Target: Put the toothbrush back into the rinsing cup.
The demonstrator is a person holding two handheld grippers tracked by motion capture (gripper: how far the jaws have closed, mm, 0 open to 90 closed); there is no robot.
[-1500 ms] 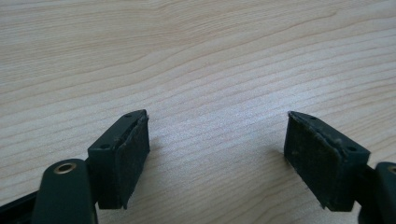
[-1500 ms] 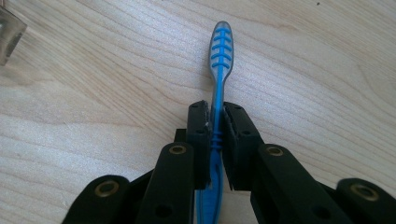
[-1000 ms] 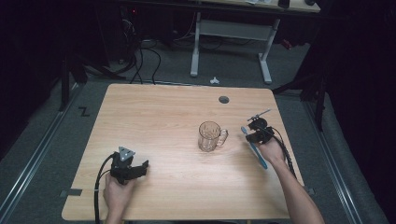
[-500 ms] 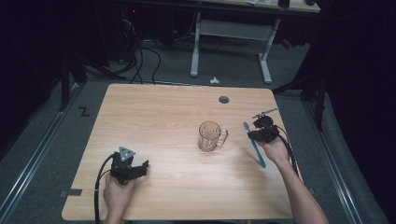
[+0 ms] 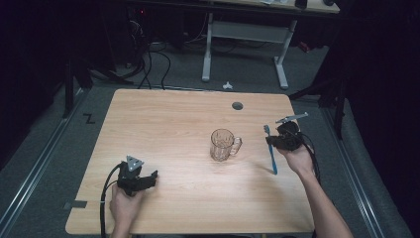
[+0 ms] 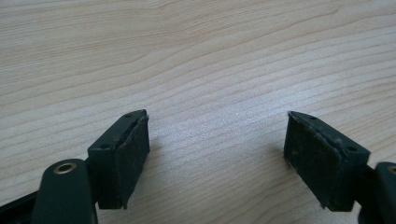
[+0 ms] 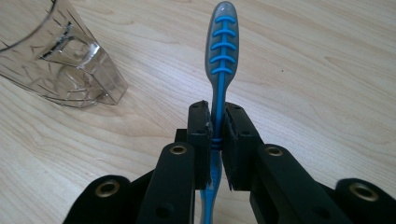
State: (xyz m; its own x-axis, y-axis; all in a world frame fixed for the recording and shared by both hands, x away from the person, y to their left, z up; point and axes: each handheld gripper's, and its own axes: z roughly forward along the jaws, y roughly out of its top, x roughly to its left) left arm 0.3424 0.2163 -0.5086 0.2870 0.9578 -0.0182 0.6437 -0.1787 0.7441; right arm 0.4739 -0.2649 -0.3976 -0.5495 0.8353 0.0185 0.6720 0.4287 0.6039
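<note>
The right gripper [image 5: 275,140] is clamping a blue plastic toothbrush [image 5: 271,154] by its neck, near the right edge of the light wooden table [image 5: 168,124]; in the right gripper view the jaws are pressing on the toothbrush [image 7: 219,93] from both sides. The handle is slanting down toward the tabletop, the head pointing up and away from the person. A clear ribbed glass mug [image 5: 223,145] is standing upright just left of the toothbrush, apart from it, handle facing the gripper. The left gripper [image 5: 148,179] is lying near the front left corner, jaws spread wide over bare wood [image 6: 215,140] and holding nothing. Wide bare wood is stretching between the mug and the left gripper and across the far half.

Compared with a second ago, the toothbrush is sitting higher and more upright; the mug and left gripper are staying put.
</note>
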